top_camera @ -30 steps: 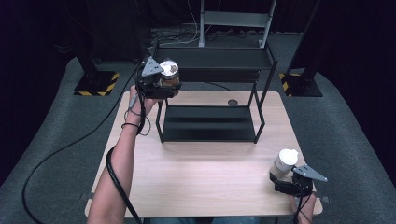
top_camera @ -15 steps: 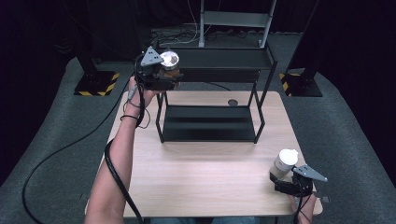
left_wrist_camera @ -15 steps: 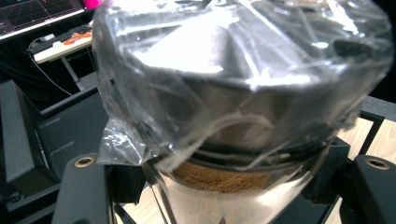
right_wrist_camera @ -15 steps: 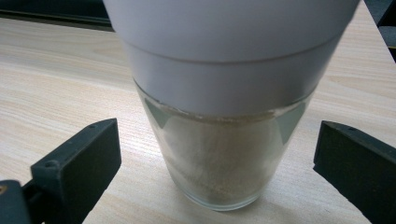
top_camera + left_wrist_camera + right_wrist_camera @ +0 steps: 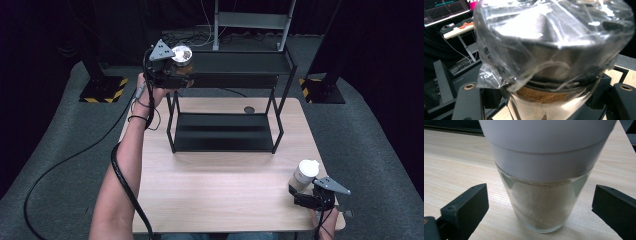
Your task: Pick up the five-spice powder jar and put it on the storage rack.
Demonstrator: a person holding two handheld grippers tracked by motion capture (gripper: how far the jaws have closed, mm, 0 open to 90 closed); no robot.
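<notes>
The left gripper (image 5: 176, 70) is clamped on a glass jar (image 5: 182, 56) whose mouth is covered with crinkled plastic film (image 5: 554, 32), and it holds the jar in the air at the left end of the black rack's (image 5: 240, 67) top shelf, about level with it. In the left gripper view both black jaws press the jar's sides just under the film, where a band of brown powder (image 5: 541, 96) shows through the glass.

The jar is probably moderately heavy for its size, rigid, smooth and breakable. Glass slips easily between hard pads, and the loose film gives no purchase and could tear or pull off. The body below the film, where the jaws sit now, looks like the right place to hold it, and keeping it upright should keep the powder in.

Near the rack's front right, well apart from it at the table's (image 5: 225, 195) near edge, a second jar (image 5: 304, 175) with a white lid stands on the wood. The right gripper (image 5: 300, 192) sits around it with its jaws spread wide, clear of the glass on both sides. That jar also holds pale powder; its straight wall under the lid seems the best place to grip.
</notes>
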